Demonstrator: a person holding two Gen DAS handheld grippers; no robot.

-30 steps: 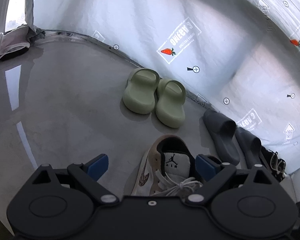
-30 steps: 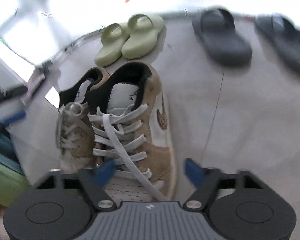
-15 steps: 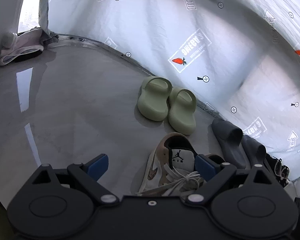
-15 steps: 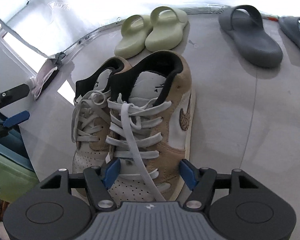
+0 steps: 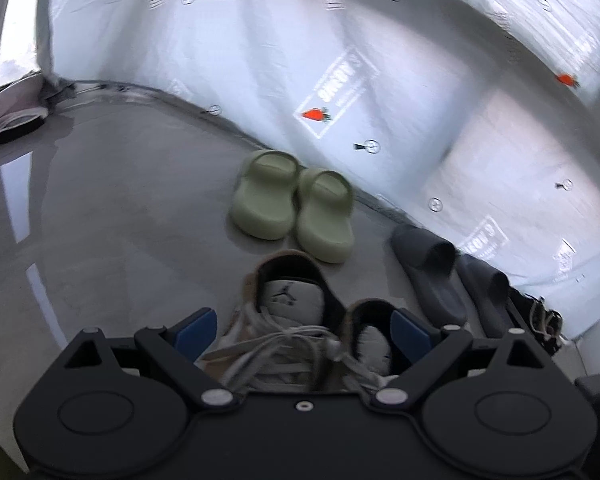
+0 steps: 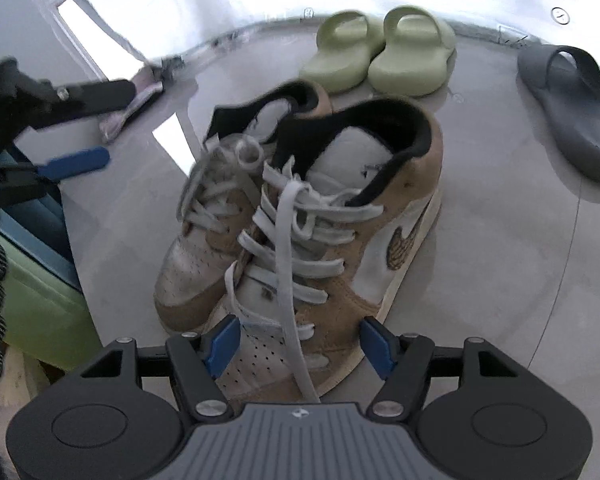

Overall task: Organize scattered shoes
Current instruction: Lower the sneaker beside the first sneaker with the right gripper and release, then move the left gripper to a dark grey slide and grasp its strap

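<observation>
Tan sneakers side by side, toes toward camera, heels toward wall; right gripper opening, astride toe.

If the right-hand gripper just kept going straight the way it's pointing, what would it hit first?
Most likely the nearer tan sneaker: its toe already sits between the right gripper's opening jaws. The pads look just clear of the sneaker's sides, and depth is hard to judge.

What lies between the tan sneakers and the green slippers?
Only bare grey floor. In the right wrist view a narrow strip of it separates the heels of the tan sneakers from the green slippers; nothing rests there.
</observation>
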